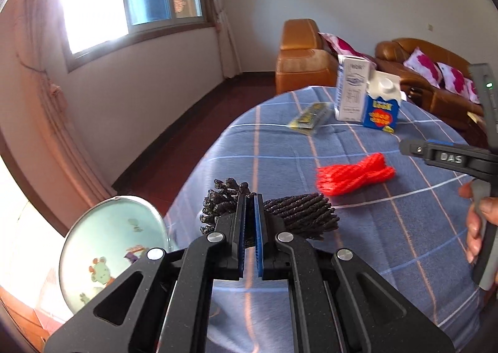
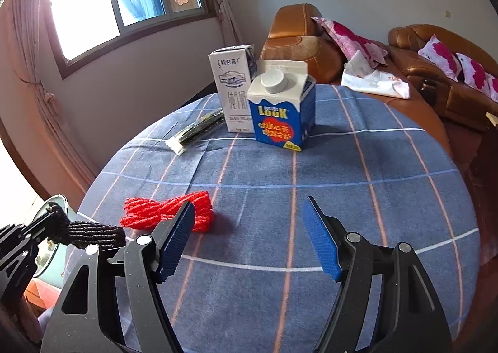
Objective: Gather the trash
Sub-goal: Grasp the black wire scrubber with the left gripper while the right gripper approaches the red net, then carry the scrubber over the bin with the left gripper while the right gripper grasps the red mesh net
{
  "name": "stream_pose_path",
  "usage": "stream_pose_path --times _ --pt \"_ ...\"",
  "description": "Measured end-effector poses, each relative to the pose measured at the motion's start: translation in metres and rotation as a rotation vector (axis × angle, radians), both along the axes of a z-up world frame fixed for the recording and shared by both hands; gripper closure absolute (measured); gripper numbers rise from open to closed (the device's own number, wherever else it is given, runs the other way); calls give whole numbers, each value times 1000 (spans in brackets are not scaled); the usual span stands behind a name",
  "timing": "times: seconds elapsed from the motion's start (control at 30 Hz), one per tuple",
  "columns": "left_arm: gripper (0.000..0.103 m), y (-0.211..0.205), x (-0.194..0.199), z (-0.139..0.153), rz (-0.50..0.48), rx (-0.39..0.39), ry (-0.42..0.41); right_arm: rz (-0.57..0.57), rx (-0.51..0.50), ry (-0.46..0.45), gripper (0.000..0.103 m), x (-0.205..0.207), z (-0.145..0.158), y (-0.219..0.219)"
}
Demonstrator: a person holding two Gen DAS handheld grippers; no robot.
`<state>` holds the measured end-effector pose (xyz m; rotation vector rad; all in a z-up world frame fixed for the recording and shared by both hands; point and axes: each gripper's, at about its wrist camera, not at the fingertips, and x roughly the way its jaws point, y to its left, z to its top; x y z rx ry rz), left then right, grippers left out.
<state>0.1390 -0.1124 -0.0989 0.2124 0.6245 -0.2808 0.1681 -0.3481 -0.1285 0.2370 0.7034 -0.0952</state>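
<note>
My left gripper [image 1: 250,197] is shut on a black rope bundle [image 1: 298,216] and holds it above the table's left edge; the bundle also shows in the right wrist view [image 2: 93,236]. A red rope bundle [image 1: 354,174] lies on the blue checked tablecloth [image 1: 389,228], also seen in the right wrist view [image 2: 165,211]. My right gripper [image 2: 249,206] is open and empty over the cloth, just right of the red bundle. A white milk carton [image 2: 233,88], a blue LOOK carton [image 2: 283,110] and a flat dark wrapper [image 2: 199,130] stand at the far side.
A pale green bin with a cartoon print [image 1: 109,247] stands below the table's left edge. Brown leather sofas with pink cushions [image 2: 435,72] are behind the table. A white plastic bag [image 2: 373,78] lies at the table's far right.
</note>
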Motion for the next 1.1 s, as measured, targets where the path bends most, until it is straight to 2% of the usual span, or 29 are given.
stream_pose_path --times 0.1,0.27,0.37,0.4,0.47,0.8,1.1 --pt "98 16 -1 1 22 -6 -2 21 14 42 34 23 -11 12" --pt "98 42 -7 4 64 -11 -20 81 34 157 49 52 -38 27" --pt "98 55 -10 5 91 -19 -26 133 72 165 76 54 -40 32" --pt "98 60 -10 6 103 -21 -28 142 69 165 78 53 -39 34" --pt "98 70 -11 8 123 -28 -30 158 67 158 90 51 -37 38" --pt "98 135 -13 18 310 16 -77 197 128 5 93 35 -2 67" --pt "98 182 -17 14 451 69 -91 317 131 -68 93 59 18 131"
